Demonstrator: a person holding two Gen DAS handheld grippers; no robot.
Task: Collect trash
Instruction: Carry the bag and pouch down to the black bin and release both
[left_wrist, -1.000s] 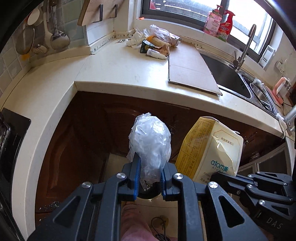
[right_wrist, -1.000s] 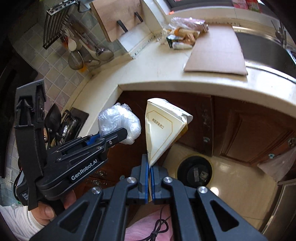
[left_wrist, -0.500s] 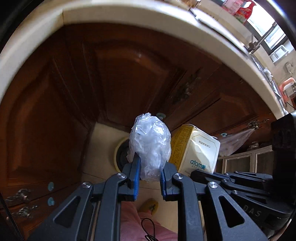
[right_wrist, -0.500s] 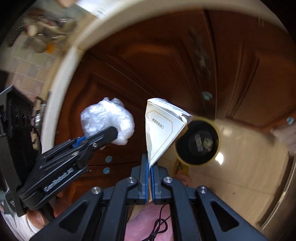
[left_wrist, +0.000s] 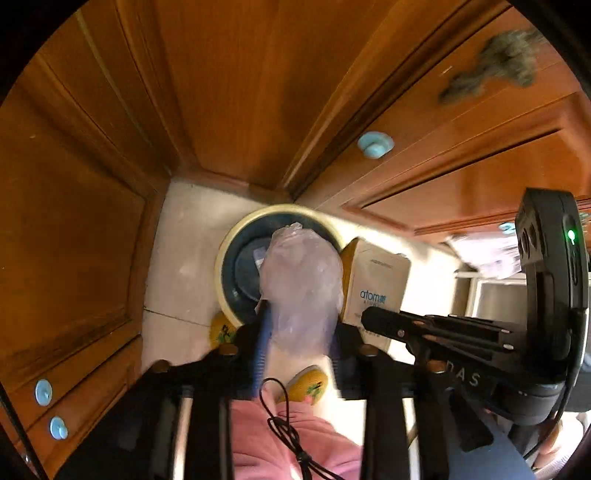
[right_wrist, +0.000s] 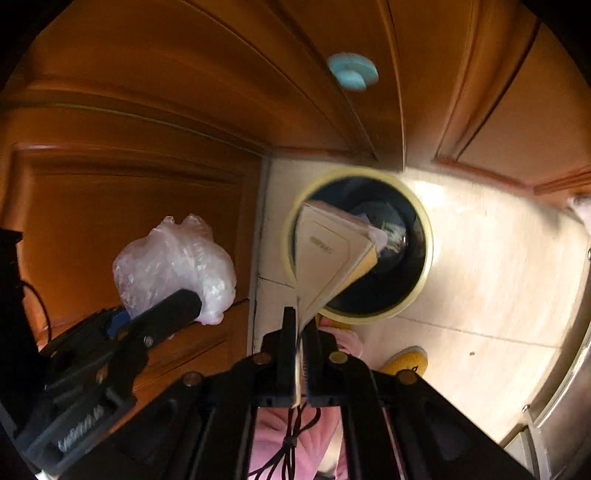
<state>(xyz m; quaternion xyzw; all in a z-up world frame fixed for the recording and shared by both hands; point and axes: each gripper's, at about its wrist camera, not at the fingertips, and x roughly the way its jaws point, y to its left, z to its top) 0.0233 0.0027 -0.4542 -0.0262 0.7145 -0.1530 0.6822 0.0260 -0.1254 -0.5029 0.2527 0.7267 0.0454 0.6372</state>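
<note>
Trash bin (left_wrist: 225, 266) sits below both tongs for the drop: left gripper (left_wrist: 297, 343) opening around plastic bag (left_wrist: 301, 280), right gripper (right_wrist: 299, 332) pinching carton (right_wrist: 328, 258).

- The round mouth of the yellow-rimmed trash bin (right_wrist: 424, 236) lies open from above, some rubbish low inside
- Wooden cabinet doors (left_wrist: 229, 92) stand just behind the bin and to its left, closing off the corner
- Pale floor tiles (right_wrist: 480, 277) to the bin's right are bare, with a metal appliance front at the far edge
- The person's yellow slippers (left_wrist: 308, 384) stand just before the bin
- The crumpled plastic bag (left_wrist: 301, 288) and the paper carton (right_wrist: 332, 258) hang over the bin's mouth, close together
</note>
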